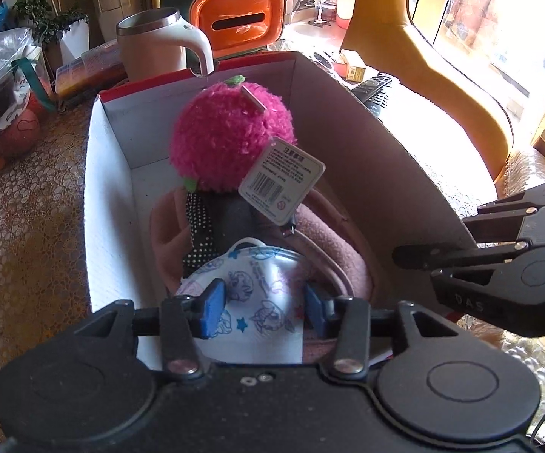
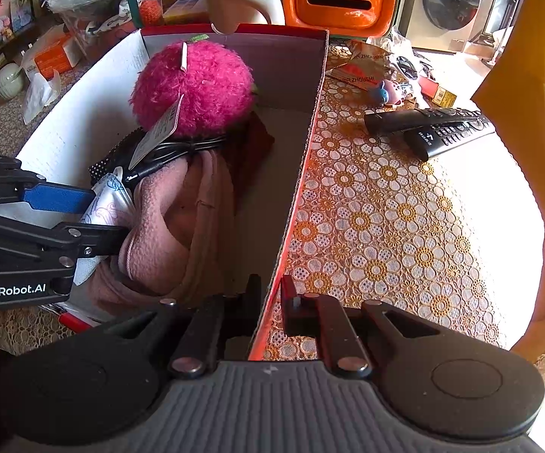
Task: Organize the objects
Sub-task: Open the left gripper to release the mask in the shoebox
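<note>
Both grippers work at the cardboard box (image 1: 367, 158). Left gripper (image 1: 265, 304) hangs over the near end of the box with its blue pads (image 1: 214, 302) partly apart on either side of a white printed face mask (image 1: 257, 302); the mask lies between them, but whether they actually press on it cannot be told. Right gripper (image 2: 270, 294) straddles the box's right wall (image 2: 295, 188), one finger inside and one outside, the narrow gap between them filled by the cardboard edge, so it appears to grip the wall.

Inside the box, the mask rests on a pink fleece garment (image 1: 333, 241) at the near end. A black dotted item (image 1: 199, 226) lies beside it, and a fuzzy magenta plush ball (image 1: 227, 136) with a barcode tag (image 1: 282, 179) sits on top toward the far end.

Behind the box stand a cream kettle (image 1: 159, 45) and an orange tissue box (image 1: 240, 19). Two black remotes (image 2: 434, 128) lie on the flowered lace tablecloth (image 2: 385, 226), to the right of the box.
</note>
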